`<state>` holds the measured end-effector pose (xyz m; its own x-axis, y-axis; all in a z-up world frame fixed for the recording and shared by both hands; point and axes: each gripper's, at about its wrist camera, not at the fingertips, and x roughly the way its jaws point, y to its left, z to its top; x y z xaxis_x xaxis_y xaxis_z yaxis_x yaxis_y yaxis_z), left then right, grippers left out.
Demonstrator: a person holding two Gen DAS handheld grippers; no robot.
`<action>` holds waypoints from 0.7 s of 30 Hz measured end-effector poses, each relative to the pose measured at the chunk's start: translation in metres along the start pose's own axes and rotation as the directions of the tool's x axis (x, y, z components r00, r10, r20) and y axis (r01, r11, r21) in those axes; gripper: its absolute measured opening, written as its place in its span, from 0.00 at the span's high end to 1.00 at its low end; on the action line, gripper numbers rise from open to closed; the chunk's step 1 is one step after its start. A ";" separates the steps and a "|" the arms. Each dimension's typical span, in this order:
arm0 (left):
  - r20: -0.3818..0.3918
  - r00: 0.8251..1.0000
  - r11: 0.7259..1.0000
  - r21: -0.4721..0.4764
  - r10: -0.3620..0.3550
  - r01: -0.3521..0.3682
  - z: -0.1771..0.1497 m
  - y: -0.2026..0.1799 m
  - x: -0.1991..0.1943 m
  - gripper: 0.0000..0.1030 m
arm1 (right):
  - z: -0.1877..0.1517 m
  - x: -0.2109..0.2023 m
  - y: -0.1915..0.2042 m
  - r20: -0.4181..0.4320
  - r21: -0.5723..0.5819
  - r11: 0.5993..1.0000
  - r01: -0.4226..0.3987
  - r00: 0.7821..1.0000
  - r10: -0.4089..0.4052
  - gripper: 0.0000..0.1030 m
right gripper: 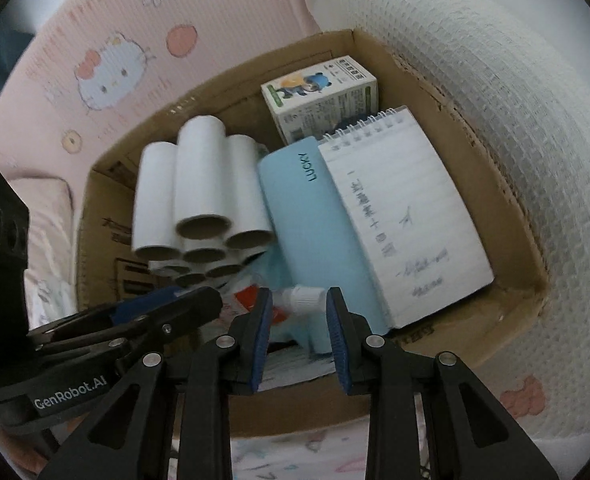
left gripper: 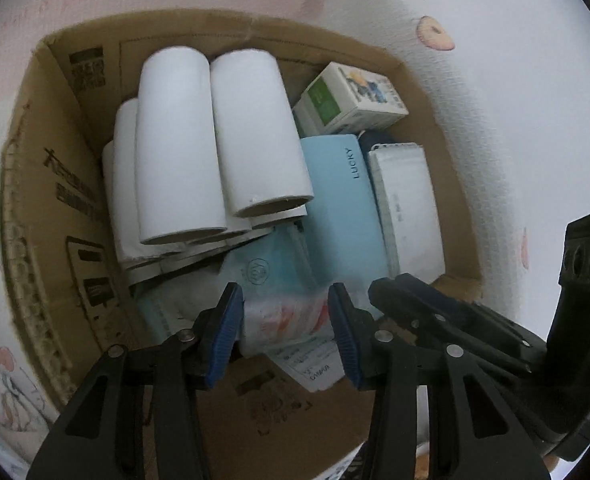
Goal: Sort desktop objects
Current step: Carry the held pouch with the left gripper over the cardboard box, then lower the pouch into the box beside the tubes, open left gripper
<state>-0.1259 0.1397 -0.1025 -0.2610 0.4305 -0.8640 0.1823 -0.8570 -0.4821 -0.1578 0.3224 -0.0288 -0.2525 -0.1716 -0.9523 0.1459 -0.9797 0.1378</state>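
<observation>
An open cardboard box (left gripper: pixel 27 184) holds the objects. My left gripper (left gripper: pixel 286 326) points down into its near end, shut on a clear plastic packet (left gripper: pixel 279 314) with red print that fills the gap between the blue pads. My right gripper (right gripper: pixel 299 312) reaches in beside it, shut on a small bottle (right gripper: pixel 305 298) with a white ribbed cap lying crosswise between the fingertips. In the left wrist view the right gripper (left gripper: pixel 379 292) shows from the side, and the bottle is hidden there.
The box (right gripper: pixel 495 184) also holds several white rolls (right gripper: pixel 199 184), a light blue case (right gripper: pixel 307 224) marked LUCKY, a spiral notepad (right gripper: pixel 403 216), a small printed carton (right gripper: pixel 319 96) and a teal packet (left gripper: pixel 263 272). Pink printed cloth (right gripper: pixel 107 76) and a white waffle blanket (right gripper: pixel 495 80) surround it.
</observation>
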 end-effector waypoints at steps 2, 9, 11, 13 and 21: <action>0.001 1.000 1.000 0.001 0.031 -0.031 0.001 0.000 0.005 0.55 | 0.004 0.006 -0.001 -0.028 -0.009 1.000 0.013 1.000 -0.013 0.76; 0.019 0.995 0.993 0.065 0.102 -0.103 -0.001 -0.005 0.009 0.60 | 0.000 0.006 -0.001 -0.018 -0.046 0.999 -0.021 1.000 0.020 0.76; 0.019 0.994 0.991 0.072 0.110 -0.111 0.000 -0.006 0.008 0.60 | 0.001 0.002 0.001 -0.016 -0.063 0.998 -0.027 1.000 0.026 0.76; 0.019 0.993 0.990 0.076 0.115 -0.116 0.000 -0.006 0.008 0.60 | 0.000 -0.001 0.004 -0.011 -0.088 0.996 -0.017 1.000 0.016 0.76; 0.002 0.993 0.992 0.057 0.116 -0.116 0.006 -0.004 0.008 0.60 | -0.013 0.019 0.019 -0.114 -0.249 0.968 0.012 0.993 -0.042 0.76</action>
<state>-0.1341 0.1453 -0.1065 -0.2398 0.3277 -0.9138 0.1569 -0.9159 -0.3696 -0.1472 0.3024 -0.0481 -0.1472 -0.1176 -0.9821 0.3765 -0.9248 0.0543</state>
